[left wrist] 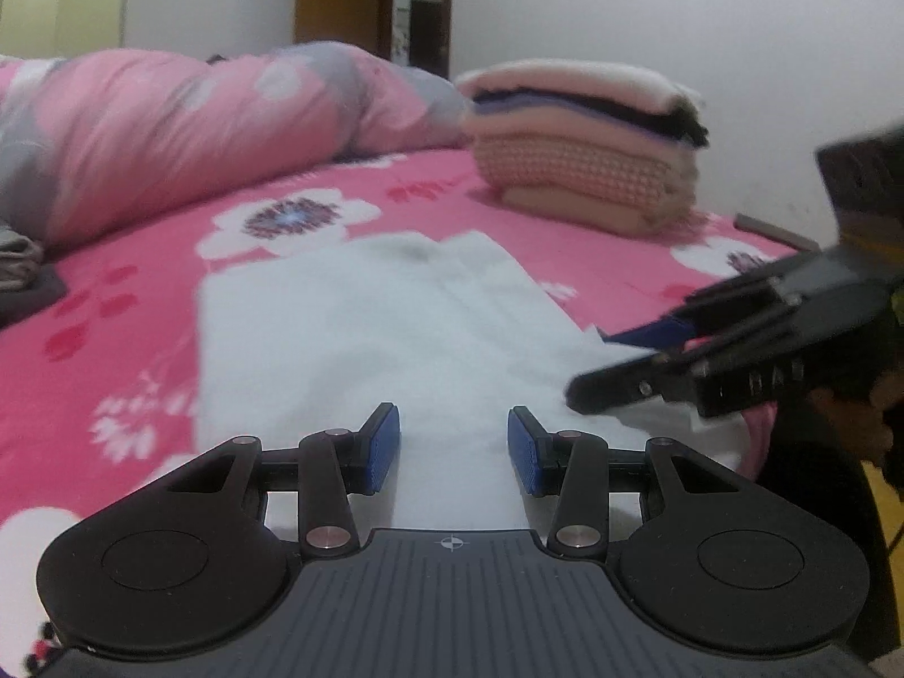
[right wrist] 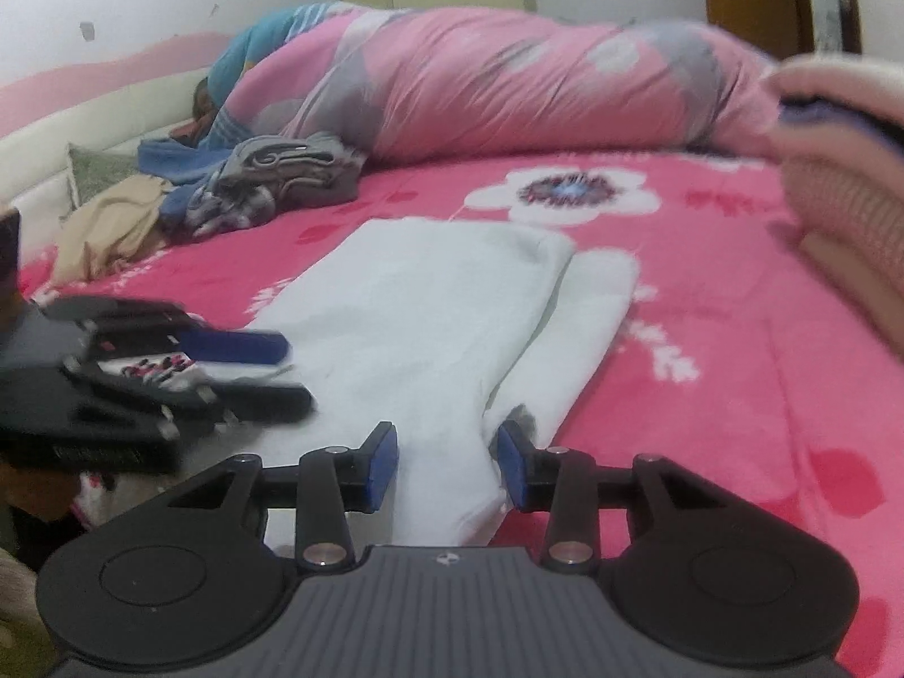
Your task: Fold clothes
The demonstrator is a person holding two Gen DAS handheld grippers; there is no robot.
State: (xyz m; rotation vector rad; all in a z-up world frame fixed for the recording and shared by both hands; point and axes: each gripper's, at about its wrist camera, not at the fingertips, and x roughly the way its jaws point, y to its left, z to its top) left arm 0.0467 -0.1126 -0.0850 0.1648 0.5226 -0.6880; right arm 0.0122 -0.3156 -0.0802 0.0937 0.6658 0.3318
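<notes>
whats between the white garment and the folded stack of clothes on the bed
Only bare pink floral bedsheet. In the left wrist view, the white garment and the folded stack lie apart, with nothing on the sheet between them.

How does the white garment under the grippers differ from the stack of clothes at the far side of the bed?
The white garment lies alone, spread long and flat with one side folded over; the stack of clothes is several folded pieces piled high. The garment is plain white; the stack mixes pink, peach, purple and black layers. The garment lies near both open grippers; the stack sits beyond them. Both rest on the pink floral bedsheet.
</notes>
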